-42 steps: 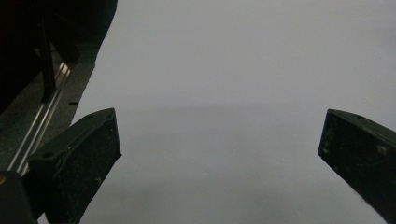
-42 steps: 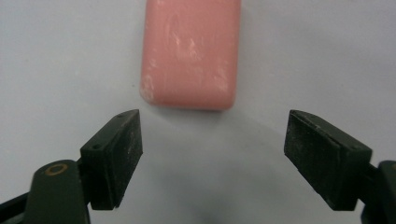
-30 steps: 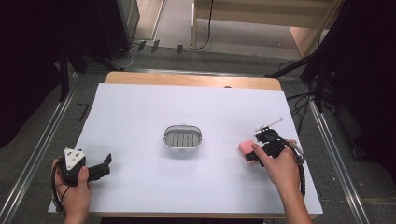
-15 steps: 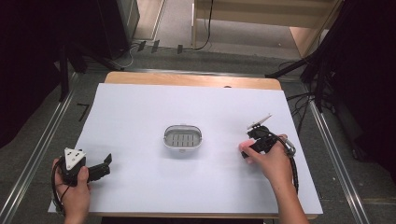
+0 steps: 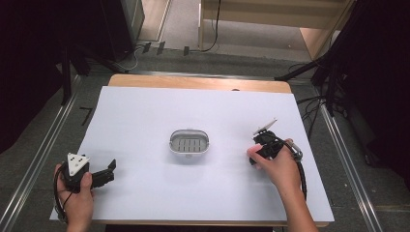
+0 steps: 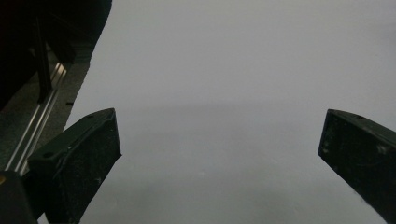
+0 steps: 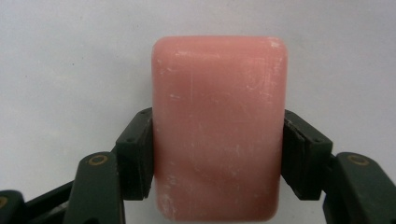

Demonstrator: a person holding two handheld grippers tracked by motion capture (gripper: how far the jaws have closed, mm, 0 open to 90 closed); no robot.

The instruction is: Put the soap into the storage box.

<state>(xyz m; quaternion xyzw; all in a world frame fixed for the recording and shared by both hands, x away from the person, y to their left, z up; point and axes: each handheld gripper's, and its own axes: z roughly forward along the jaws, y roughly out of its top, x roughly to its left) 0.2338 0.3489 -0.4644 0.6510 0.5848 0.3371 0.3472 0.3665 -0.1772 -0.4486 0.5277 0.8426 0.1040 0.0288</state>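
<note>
Pink soap bar, rounded at its corners, sits clamped between the two black pads of your right gripper, whose jaws have just closed onto its long sides while it lies on the white table sheet. Seen from above, your right gripper stands at about three o'clock from the grey oval soap dish at the sheet's centre, near it yet clearly apart. Your left gripper, at roughly eight o'clock from the dish, holds its jaws wide over bare sheet.
</note>
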